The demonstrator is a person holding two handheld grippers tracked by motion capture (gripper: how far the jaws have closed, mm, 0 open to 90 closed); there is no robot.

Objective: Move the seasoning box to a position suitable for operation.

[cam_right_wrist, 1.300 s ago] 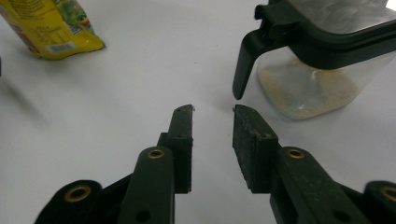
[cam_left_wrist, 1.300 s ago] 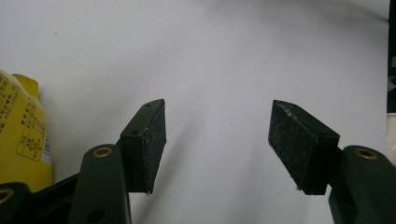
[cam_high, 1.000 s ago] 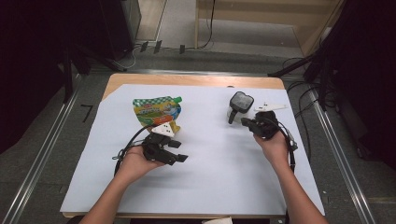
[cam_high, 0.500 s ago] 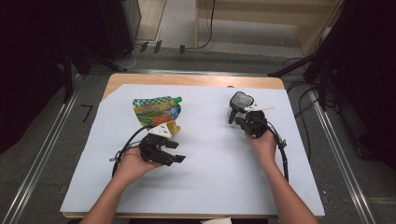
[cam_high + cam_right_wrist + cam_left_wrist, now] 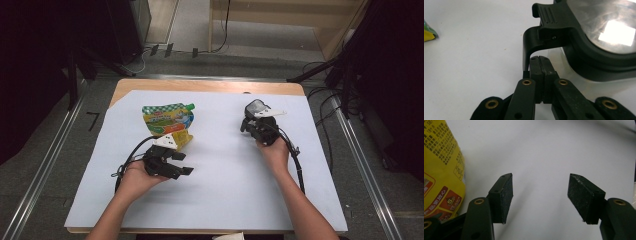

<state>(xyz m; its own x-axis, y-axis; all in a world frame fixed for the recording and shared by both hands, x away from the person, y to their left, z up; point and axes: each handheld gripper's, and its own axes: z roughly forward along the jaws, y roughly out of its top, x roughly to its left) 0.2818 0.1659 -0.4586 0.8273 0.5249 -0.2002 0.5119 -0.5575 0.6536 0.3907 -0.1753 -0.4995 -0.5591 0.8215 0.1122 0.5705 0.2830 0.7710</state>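
Note:
A yellow and green snack pouch [image 5: 167, 121] lies flat at the back left of the white sheet; its printed yellow side [image 5: 441, 170] sits left of my left gripper's jaws. My left gripper [image 5: 181, 164] rests just in front of the pouch, open [image 5: 540, 195], with bare sheet between its pads. A clear container with a black lid [image 5: 255, 107] stands at the back right. My right gripper [image 5: 248, 126] is shut [image 5: 540, 60], nothing between its pads, its tips tucked against the container's black handle [image 5: 532, 37] beside the lid [image 5: 599, 32].
The white sheet [image 5: 225, 195] covers most of the wooden table [image 5: 200, 86]. Metal rails [image 5: 45, 165] run along both sides on the floor. Cables trail from each gripper and lie on the floor behind the table.
My right gripper has moved left and slightly down, from beside the container to its handle. The left gripper and the pouch have stayed put.

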